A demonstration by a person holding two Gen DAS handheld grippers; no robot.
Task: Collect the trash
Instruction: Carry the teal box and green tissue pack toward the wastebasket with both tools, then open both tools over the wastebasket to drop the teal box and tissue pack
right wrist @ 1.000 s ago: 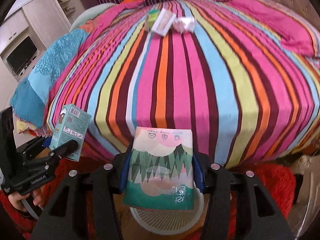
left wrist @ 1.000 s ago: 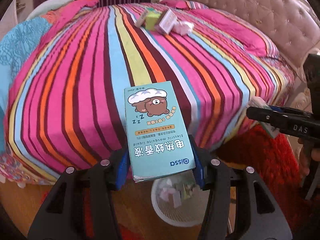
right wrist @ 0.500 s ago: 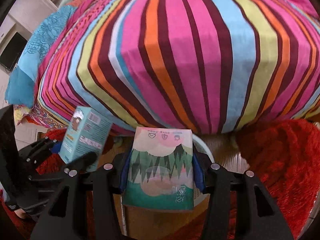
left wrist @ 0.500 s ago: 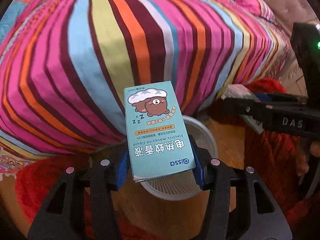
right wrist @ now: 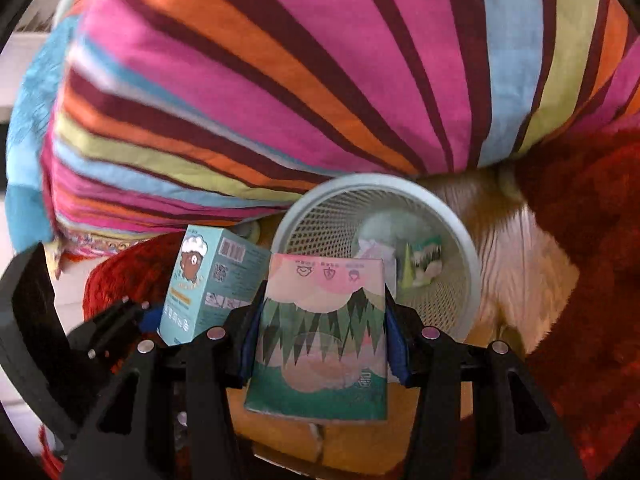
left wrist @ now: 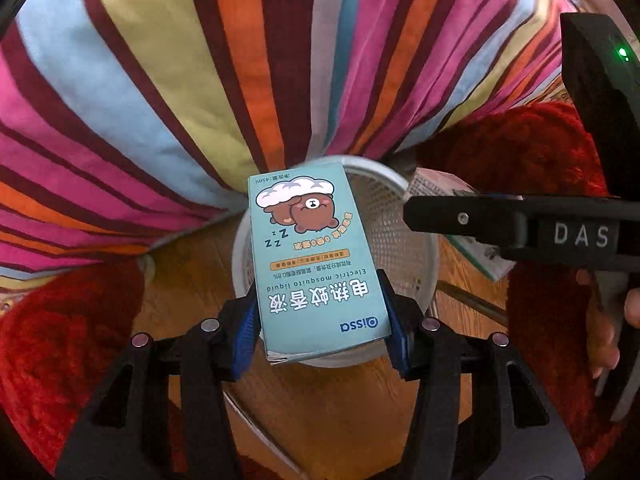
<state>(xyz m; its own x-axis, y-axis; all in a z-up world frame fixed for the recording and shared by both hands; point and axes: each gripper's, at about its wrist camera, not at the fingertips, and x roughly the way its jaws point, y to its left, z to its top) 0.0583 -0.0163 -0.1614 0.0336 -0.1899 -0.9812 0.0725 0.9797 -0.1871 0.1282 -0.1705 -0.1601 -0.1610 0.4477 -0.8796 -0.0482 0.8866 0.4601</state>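
Observation:
My left gripper is shut on a light blue mosquito-liquid box with a cartoon bear, held over the white mesh waste basket. My right gripper is shut on a green and pink printed pack, held just in front of the same basket. The blue box also shows at the left of the right wrist view. The right gripper shows side-on at the right of the left wrist view. Some trash lies inside the basket.
The bed with its striped cover overhangs right behind the basket. A red shaggy rug lies on both sides on the wooden floor. The person's hand is at the right.
Both grippers have dropped from bed height and tilted down toward the floor. The basket now fills the middle of both views, and the items on the bed top have left view.

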